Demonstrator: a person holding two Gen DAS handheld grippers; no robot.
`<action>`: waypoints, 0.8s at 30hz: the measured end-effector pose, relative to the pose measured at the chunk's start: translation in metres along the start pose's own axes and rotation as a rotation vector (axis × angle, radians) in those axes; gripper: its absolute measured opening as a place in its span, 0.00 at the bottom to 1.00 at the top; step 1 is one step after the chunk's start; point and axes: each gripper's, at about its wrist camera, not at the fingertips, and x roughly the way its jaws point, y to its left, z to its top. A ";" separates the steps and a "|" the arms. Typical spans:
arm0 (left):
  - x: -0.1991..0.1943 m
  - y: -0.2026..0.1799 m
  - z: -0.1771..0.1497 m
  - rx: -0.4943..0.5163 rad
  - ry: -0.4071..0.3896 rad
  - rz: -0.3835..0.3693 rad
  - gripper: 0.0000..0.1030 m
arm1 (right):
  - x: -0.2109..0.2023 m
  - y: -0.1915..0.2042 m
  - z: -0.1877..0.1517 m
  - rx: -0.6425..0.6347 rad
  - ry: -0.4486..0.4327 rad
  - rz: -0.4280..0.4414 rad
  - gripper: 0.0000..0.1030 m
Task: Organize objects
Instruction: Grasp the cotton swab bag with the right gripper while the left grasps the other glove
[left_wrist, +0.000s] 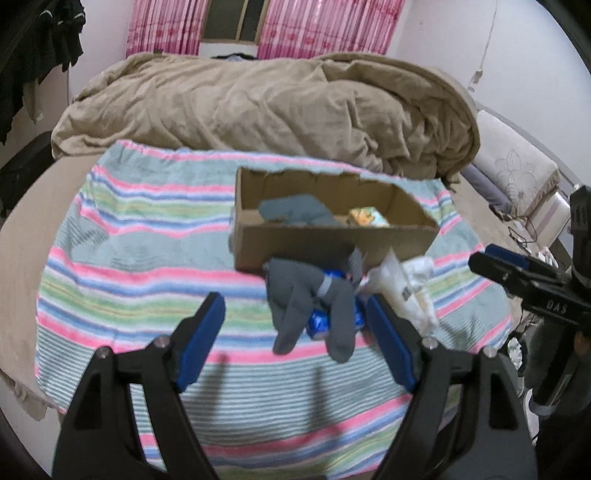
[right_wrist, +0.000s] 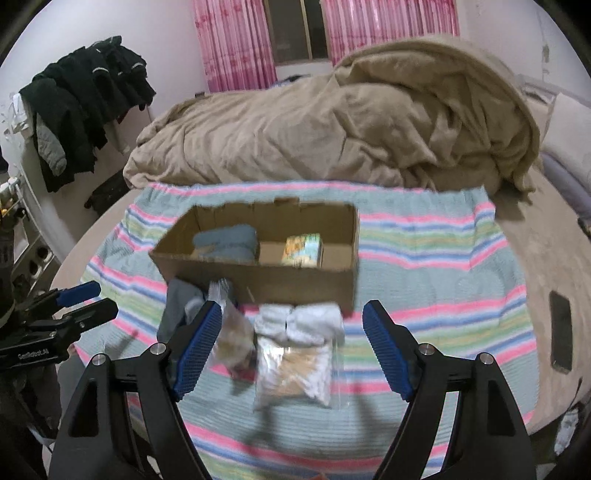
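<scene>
**Two grippers over a striped cloth**

Two grippers hang above a bed. The left gripper (left_wrist: 295, 317) has its fingers (left_wrist: 205, 325) spread wide apart and holds nothing. The right gripper (right_wrist: 291, 343) has its fingers (right_wrist: 197, 347) spread wide too, and holds nothing.

A striped cloth (left_wrist: 147, 236) lies on the bed, and a box (right_wrist: 258, 273) sits on it. Inside the box, a blue-grey cloth (right_wrist: 225, 242) lies in the part at 9 o'clock. A small colourful pack (right_wrist: 302, 249) sits in the part at 3 o'clock.

Just in front of the box, at 6 o'clock from it, is a little pile. A grey glove (left_wrist: 310, 302) lies over something shiny and blue (left_wrist: 318, 325). It sits between the left fingers in the left view. At 3 o'clock from the glove are clear bags (right_wrist: 291, 369) and white rolled socks (right_wrist: 299, 319). These sit between the right fingers in the right view.

A brown blanket (left_wrist: 258, 103) is heaped at 12 o'clock, behind the box. A phone (right_wrist: 560, 330) lies on the bed at 3 o'clock.
</scene>
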 end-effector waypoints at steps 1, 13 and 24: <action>0.003 0.000 -0.001 -0.002 0.006 0.000 0.78 | 0.004 -0.001 -0.006 0.002 0.014 0.001 0.79; 0.050 0.000 -0.015 0.008 0.065 0.008 0.78 | 0.044 -0.007 -0.041 0.018 0.126 -0.009 0.79; 0.080 -0.005 -0.006 0.030 0.062 -0.017 0.78 | 0.076 -0.011 -0.052 0.019 0.189 0.000 0.79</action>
